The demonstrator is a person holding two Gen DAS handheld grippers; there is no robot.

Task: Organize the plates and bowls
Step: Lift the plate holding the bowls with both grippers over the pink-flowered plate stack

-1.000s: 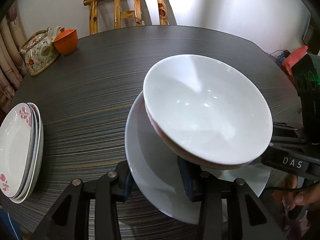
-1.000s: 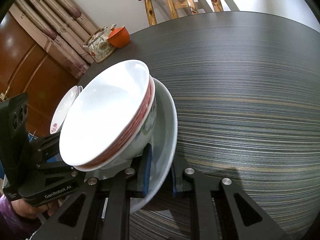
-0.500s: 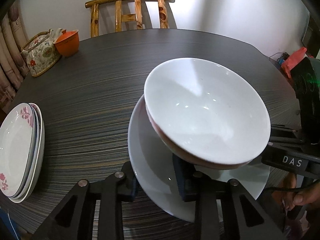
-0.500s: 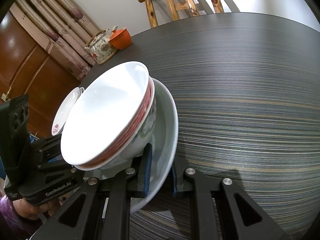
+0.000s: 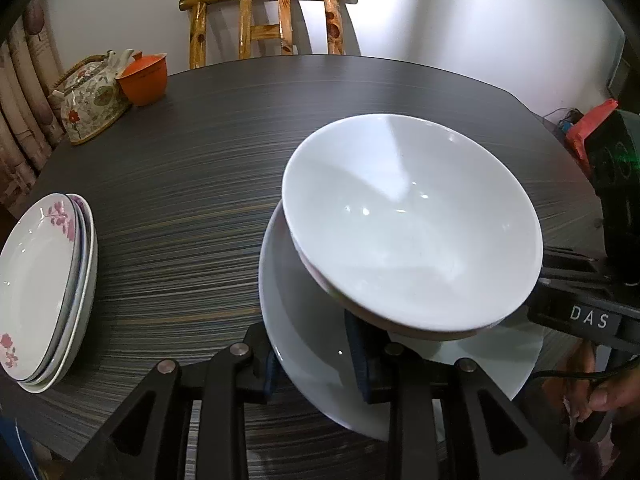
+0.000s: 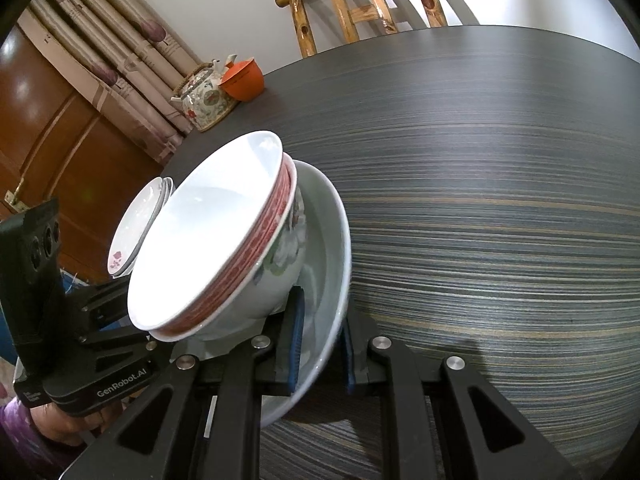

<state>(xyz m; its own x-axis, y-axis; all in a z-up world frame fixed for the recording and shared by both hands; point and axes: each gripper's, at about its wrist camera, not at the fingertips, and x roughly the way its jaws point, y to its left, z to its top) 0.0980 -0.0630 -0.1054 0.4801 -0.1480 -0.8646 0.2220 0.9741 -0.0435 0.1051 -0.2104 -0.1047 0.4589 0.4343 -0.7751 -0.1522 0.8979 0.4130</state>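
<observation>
plate white, wide, tilted; its near rim sits between the left fingers, and its right rim is pinched between the right fingers, which are closed on it

left fingers are narrowed around the near rim, one pad under it, one on its inner face; contact looks likely but i cannot tell for sure that both pads press

bowls: two nested, red-banded rims, flowered outside on the lower one; they sit inside the plate, just beyond both sets of fingers, leaning away from the right fingers toward the left gripper. whether any part of the plate rests on the tabletop i cannot tell

plate stack, pink-flowered, lies flat well to the left of the left fingers, near the tabletop edge; likely the destination

teapot and orange cup far beyond the fingers, chair behind them

risks, as i judge them:
- bowls ride loose on a tilted glazed plate; more tilt or a jerk would slide them off
- top bowl only nests in the lower one; it could slip out on its own
- thin rim grips on smooth glaze; uneven pull between the two hands could let the plate pivot or slip
- stack sits near the edge; a hard set-down could nudge it
</observation>
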